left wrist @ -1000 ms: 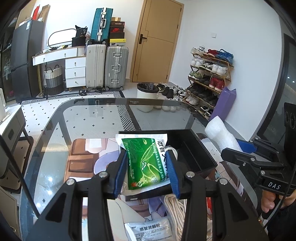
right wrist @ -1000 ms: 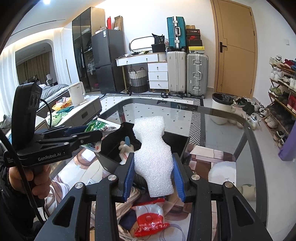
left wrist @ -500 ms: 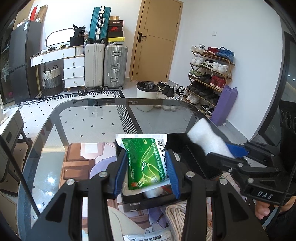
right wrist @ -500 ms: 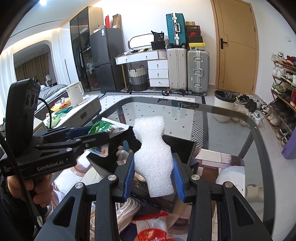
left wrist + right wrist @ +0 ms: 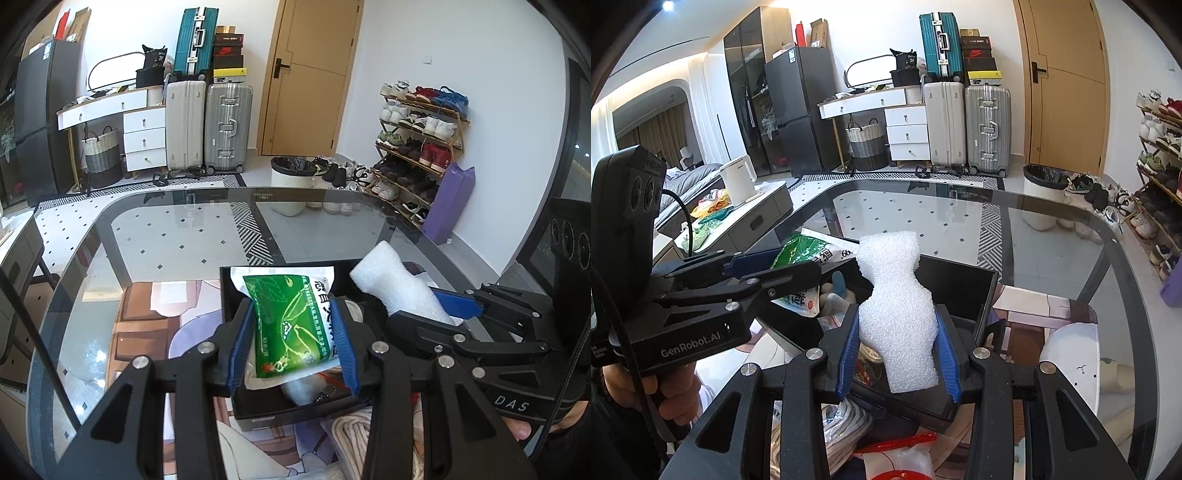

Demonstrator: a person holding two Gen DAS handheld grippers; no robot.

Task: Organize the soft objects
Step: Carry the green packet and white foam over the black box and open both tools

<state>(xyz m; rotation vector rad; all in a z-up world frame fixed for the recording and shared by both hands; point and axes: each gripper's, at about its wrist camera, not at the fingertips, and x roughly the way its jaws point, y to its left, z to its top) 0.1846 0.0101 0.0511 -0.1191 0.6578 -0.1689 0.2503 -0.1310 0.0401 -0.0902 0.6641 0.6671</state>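
Left wrist view shows our left gripper (image 5: 295, 343) with its blue fingers (image 5: 242, 347) pressed against the two long edges of a green sachet (image 5: 291, 328), which bulges a little between them; we pinch it across its narrow width, we judge, so the soft packet hangs flat and cannot fold or slip. It hangs above the open black box (image 5: 236, 410), over what looks like another white soft piece already lying inside. From the right wrist view, our right gripper (image 5: 899, 350) is clamped the same way on a white foam piece (image 5: 897, 306), the fingers (image 5: 849, 350) squeezing its waist so the wider top stands upright, also above the box (image 5: 986, 295). Both loads sit over the same container side by side, which suggests we are bringing them to one drop point, and the two tools are near enough that they could bump on release. Around the box, on the glass counter (image 5: 166, 236), a coil of rope (image 5: 351, 435) and a red-and-clear bag (image 5: 905, 458) lie outside it, so sorting seems unfinished.
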